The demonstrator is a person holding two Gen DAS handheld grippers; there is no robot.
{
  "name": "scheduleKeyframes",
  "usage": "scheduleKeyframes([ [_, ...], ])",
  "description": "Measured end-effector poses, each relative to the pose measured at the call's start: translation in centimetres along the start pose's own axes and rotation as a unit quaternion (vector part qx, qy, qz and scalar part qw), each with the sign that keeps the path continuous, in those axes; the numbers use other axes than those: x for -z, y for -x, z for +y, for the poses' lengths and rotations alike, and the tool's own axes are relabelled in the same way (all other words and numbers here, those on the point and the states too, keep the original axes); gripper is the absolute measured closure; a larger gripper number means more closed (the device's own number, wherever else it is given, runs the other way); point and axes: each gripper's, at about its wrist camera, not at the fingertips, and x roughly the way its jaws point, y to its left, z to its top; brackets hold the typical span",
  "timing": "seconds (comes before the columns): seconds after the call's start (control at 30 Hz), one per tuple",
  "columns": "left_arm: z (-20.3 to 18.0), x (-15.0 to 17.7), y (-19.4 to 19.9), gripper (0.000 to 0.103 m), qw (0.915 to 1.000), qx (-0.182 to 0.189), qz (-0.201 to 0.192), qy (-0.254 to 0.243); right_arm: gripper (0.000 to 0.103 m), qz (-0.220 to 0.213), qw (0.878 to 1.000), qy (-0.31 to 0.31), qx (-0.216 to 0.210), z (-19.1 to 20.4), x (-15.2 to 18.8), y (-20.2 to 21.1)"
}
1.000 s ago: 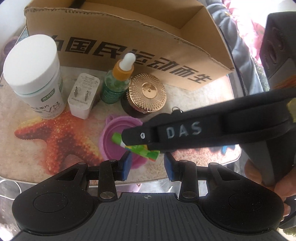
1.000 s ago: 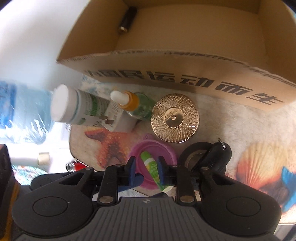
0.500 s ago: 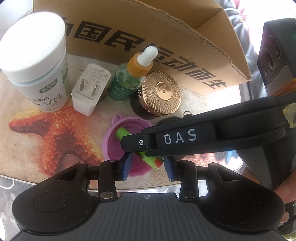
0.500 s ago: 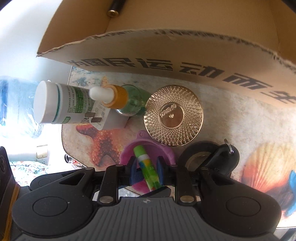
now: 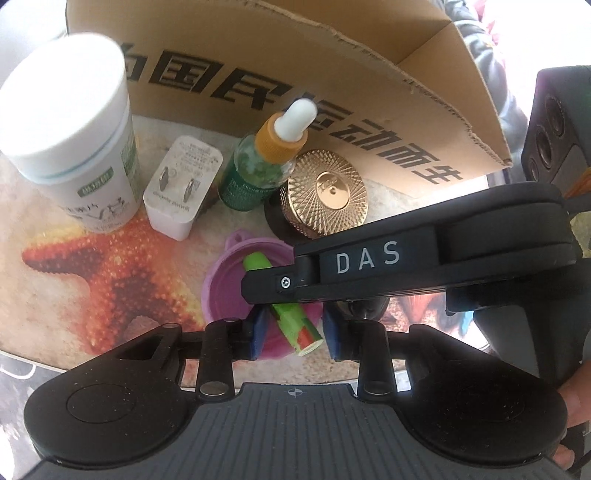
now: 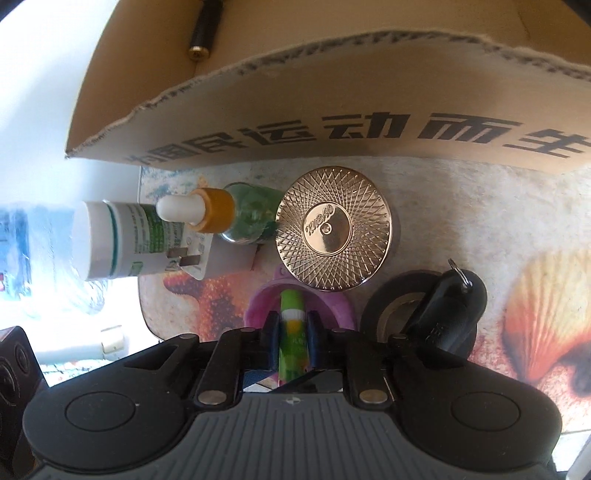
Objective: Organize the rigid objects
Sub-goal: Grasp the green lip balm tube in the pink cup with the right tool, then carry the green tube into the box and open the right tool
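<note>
A green glue stick (image 6: 292, 334) lies over a purple silicone cup (image 5: 225, 291) on the starfish mat. My right gripper (image 6: 291, 330) is shut on the glue stick; it crosses the left wrist view as a black bar marked DAS (image 5: 369, 256), and the stick (image 5: 291, 321) shows under it. My left gripper (image 5: 295, 330) is open and empty, its blue pads either side of the stick's lower end without touching. A cardboard box (image 6: 332, 96) stands behind, with a dark tube (image 6: 205, 31) inside.
Around the cup stand a white pill bottle (image 5: 70, 147), a white plug adapter (image 5: 181, 192), a green dropper bottle (image 5: 266, 162) and a gold-lidded jar (image 5: 327, 192). A black tape roll with a key fob (image 6: 443, 314) lies to the right. The mat's edge (image 5: 74, 365) is near.
My right gripper has closed on the glue stick, which now lines up straight between its pads. Both cameras have moved closer to the objects and the box.
</note>
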Motion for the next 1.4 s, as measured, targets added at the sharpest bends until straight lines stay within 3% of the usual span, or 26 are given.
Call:
scheduleKeyframes([
  [0.33, -1.5, 0.6, 1.3, 0.074, 0.9991, -0.01, -0.016, -0.038, 0.086, -0.035, 0.999, -0.014, -0.019, 0.3, 1.5, 2.2],
  [0.87, -4.4, 0.0, 11.0, 0.074, 0.9904, -0.006, -0.092, -0.103, 0.086, -0.139, 0.988, -0.008, -0.066, 5.4, 4.6, 11.4],
  [1.13, -5.8, -3.9, 13.1, 0.074, 0.9833, -0.028, -0.133, -0.121, 0.086, -0.183, 0.976, 0.004, -0.117, 7.4, 1.1, 13.9],
  [1.4, -5.6, -9.7, 11.6, 0.074, 0.9808, -0.067, -0.136, -0.122, 0.086, -0.18, 0.973, 0.003, -0.146, 7.9, -5.8, 12.8],
])
